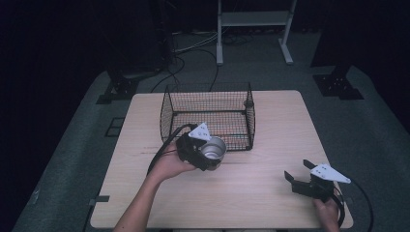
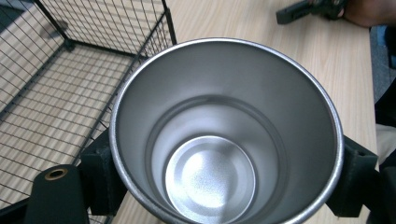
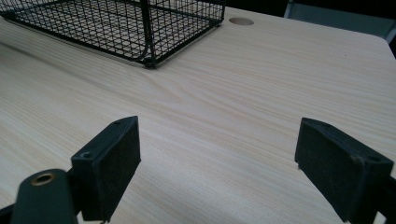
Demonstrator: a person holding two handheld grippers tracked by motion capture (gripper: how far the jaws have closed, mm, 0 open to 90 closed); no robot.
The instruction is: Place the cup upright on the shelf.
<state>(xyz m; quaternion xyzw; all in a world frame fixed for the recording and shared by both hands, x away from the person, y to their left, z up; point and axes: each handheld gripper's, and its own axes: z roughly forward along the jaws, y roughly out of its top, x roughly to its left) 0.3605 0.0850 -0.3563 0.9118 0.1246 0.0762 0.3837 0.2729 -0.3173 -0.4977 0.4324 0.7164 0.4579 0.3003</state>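
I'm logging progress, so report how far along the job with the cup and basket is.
Done: the left gripper is shut on the steel cup, with the jaws pressing its sides in the left gripper view. In hand: the cup is held by the basket's near edge, not inside it. Left, most likely: carry it over the rim, set it on the basket floor and release. The right gripper waits open, holding nothing.

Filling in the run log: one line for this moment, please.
left gripper: shut on steel cup, beside wire basket | right gripper: open, nothing held, over table

Light wooden table (image 1: 251, 193), grey carpeted floor (image 1: 377, 135), white metal frame legs (image 1: 220, 43), black floor cables (image 1: 193, 53)
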